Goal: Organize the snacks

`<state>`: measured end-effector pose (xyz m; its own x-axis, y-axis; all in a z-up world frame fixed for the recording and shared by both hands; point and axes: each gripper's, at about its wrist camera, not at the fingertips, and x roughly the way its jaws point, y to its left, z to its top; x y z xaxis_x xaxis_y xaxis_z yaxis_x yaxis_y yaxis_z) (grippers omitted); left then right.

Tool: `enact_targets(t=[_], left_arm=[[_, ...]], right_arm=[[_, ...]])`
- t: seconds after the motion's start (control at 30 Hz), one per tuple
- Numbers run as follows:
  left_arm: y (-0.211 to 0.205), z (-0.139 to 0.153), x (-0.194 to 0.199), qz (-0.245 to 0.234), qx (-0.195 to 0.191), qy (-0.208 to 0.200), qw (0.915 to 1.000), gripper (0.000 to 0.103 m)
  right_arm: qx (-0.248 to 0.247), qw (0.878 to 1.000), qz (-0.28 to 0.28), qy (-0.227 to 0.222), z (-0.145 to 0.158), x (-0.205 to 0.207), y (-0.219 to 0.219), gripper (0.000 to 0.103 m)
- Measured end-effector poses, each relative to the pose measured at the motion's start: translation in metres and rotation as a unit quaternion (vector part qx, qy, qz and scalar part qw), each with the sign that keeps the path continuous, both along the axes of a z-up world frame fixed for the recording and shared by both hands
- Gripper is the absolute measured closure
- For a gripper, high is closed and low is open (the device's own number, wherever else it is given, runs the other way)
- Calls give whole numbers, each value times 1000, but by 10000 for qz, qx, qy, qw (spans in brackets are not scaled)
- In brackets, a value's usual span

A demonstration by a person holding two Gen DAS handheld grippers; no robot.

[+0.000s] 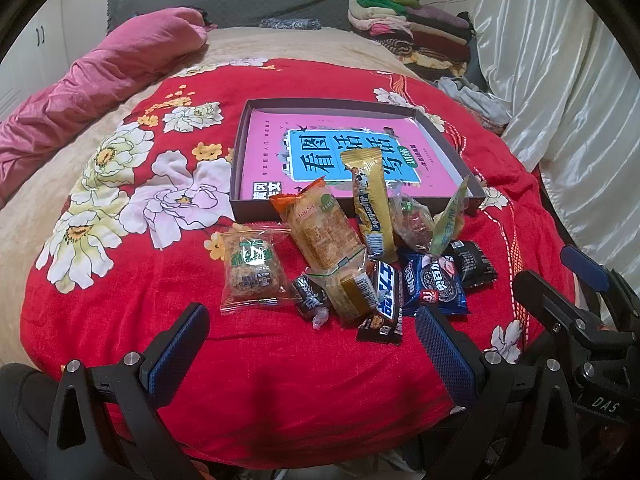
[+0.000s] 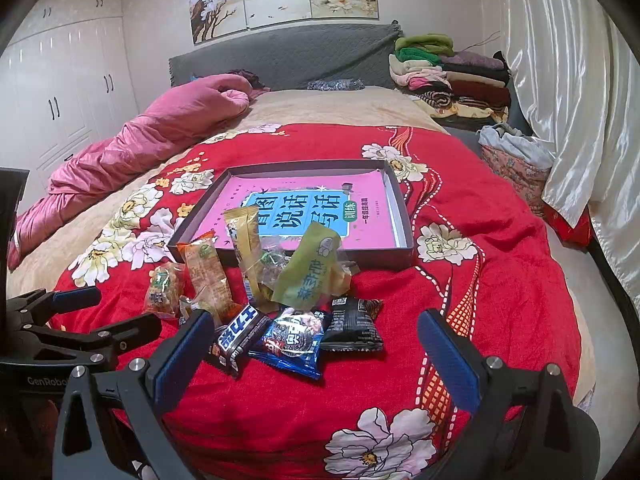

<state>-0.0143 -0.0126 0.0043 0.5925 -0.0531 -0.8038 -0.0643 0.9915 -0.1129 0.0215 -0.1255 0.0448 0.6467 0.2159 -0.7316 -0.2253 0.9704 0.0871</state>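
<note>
Here, the left gripper point(image 1: 310, 354) hovers low over the red floral bedspread point(image 1: 260, 380), level and pointed forward, fingers spread wide and holding nothing. The right gripper point(image 2: 316, 358) hovers alongside it in the same attitude, likewise spread wide and empty. The pile of wrapped snacks point(image 1: 352, 260) lies on the bedspread just ahead of both grippers. A gold wrapped bar point(image 1: 370, 208) leans over the near wall of the shallow dark cardboard box point(image 1: 236, 168), which lies just behind the pile and contains a pink book point(image 1: 272, 136).
</note>
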Motion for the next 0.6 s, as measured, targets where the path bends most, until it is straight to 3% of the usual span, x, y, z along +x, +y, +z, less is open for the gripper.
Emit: enact_targets(t=[0.6], left_arm=[[1,-2,1,14,-19,39,10000,1]], right_arm=[[1,10000,-6,13,-1,0,0,0]])
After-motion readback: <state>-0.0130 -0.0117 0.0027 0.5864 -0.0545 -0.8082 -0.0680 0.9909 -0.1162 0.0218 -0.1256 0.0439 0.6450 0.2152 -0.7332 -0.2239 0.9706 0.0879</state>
